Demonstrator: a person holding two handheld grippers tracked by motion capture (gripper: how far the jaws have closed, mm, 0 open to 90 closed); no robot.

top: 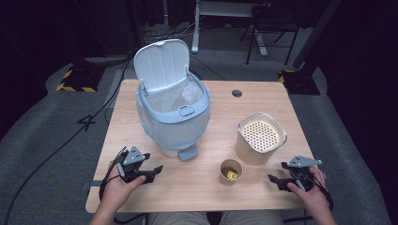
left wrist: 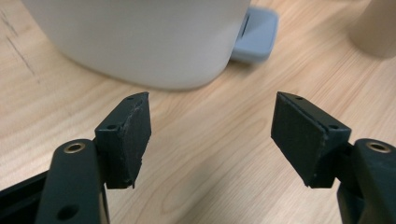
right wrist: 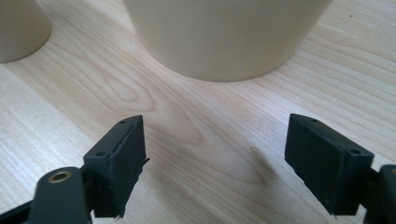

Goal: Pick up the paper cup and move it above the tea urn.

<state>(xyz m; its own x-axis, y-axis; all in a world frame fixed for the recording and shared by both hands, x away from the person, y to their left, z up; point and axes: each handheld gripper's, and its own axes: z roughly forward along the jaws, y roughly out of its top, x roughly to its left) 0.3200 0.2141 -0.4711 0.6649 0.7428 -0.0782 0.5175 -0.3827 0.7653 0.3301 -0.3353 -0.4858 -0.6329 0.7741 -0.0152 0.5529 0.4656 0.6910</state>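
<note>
High view: a pedal bin (top: 172,112) stands on the table (top: 197,187) with its lid up and a liner inside. To the bin's right sits a beige container (top: 261,138) with a perforated top, and in front of that, right of the bin's pedal (top: 187,153), a small paper cup (top: 231,171) holding something yellow. The left gripper (top: 157,169) rests on the table just in front of the bin's left side, jaws spread wide with nothing between them; the left gripper view looks at the bin's white base (left wrist: 140,42) and the pedal (left wrist: 254,35). The right gripper (top: 273,178) lies farther right of the bin, beyond the cup, also wide open and empty, facing the container (right wrist: 224,32) with the cup (right wrist: 21,28) at the edge of its view.

The cup is likely the thing to move: light, thin-walled, easily crushed or tipped. A gentle grip across its side wall, below the rim, keeping it upright, seems best; its contents look loose, though what they are I cannot tell.
</note>
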